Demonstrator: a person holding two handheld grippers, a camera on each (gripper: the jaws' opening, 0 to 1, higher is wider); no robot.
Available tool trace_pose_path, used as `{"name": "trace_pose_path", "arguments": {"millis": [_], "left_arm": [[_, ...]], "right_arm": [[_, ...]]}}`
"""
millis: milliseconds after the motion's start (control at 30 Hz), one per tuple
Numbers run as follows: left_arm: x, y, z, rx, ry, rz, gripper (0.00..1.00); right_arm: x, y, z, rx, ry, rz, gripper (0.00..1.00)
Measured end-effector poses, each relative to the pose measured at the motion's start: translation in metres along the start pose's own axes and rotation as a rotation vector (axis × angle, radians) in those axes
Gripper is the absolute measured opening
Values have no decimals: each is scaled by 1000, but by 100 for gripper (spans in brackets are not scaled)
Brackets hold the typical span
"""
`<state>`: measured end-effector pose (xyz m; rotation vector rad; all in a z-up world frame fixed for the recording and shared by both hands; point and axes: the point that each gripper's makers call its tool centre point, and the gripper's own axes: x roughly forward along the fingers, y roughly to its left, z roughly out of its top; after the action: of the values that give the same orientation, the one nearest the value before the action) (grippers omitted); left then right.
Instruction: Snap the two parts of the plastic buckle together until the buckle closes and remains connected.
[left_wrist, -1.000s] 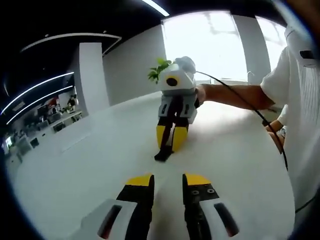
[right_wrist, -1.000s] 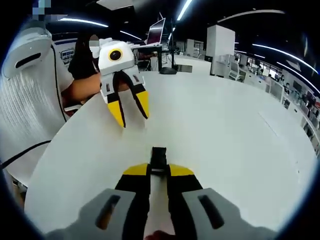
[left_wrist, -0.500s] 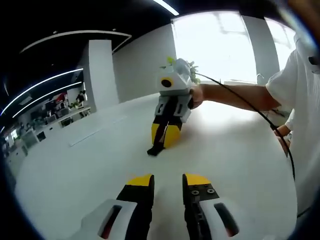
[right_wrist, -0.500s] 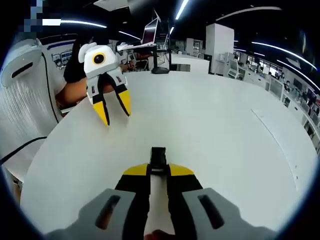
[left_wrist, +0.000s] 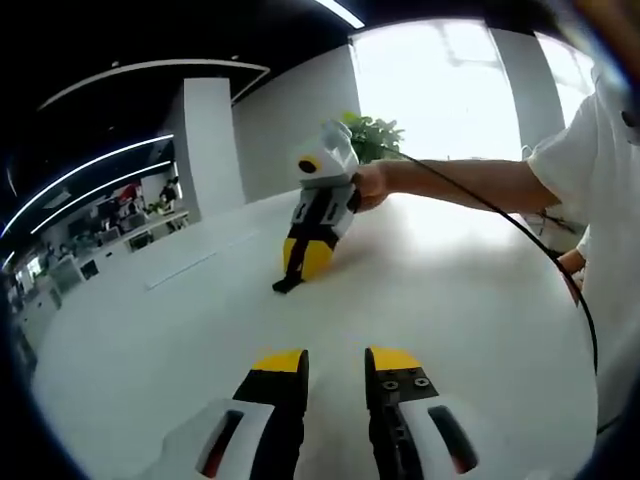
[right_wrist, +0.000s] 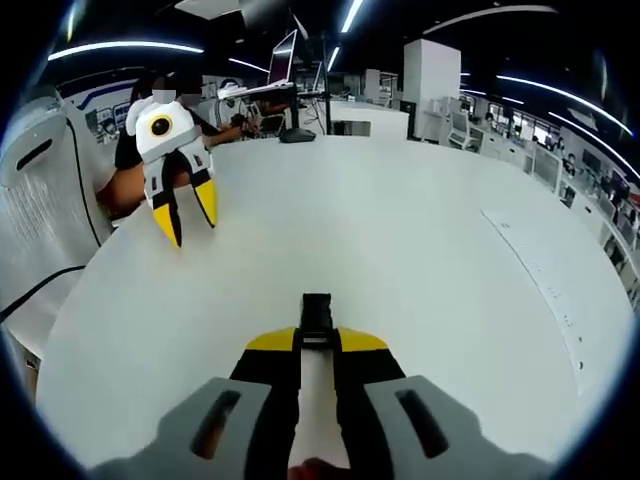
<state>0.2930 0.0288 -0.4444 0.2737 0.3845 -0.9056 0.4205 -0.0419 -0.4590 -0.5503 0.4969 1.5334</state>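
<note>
- Risk: the buckle piece (right_wrist: 317, 312) pokes out past the right gripper (right_wrist: 318, 345) by its end alone, so a skewed push against its mate could twist it loose; this is my judgement.
- Left gripper (left_wrist: 335, 362): jaws a little apart, nothing between them, over the white table (left_wrist: 450, 290).
- From the left gripper, the right one sits at about 11 o'clock, well apart, its jaws clamped on the dark buckle piece.
- From the right gripper, the left one hangs at about 10 o'clock.
- I cannot make out a second buckle half.
</note>
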Motion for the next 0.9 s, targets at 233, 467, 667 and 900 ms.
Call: {"name": "trace_pose_path", "arguments": {"millis": [233, 467, 667, 900], "left_arm": [[-1, 0, 0, -13, -2, 10, 22], [-1, 2, -3, -24, 4, 20, 22], [-8, 9, -6, -9, 4, 37, 22], [-8, 7, -9, -5, 16, 39, 22]], "right_arm": [[0, -15, 0, 10, -1, -5, 11], [2, -23, 1, 5, 1, -5, 12], [3, -23, 1, -2, 9, -4, 12], [3, -22, 1, -8, 8, 1, 12]]}}
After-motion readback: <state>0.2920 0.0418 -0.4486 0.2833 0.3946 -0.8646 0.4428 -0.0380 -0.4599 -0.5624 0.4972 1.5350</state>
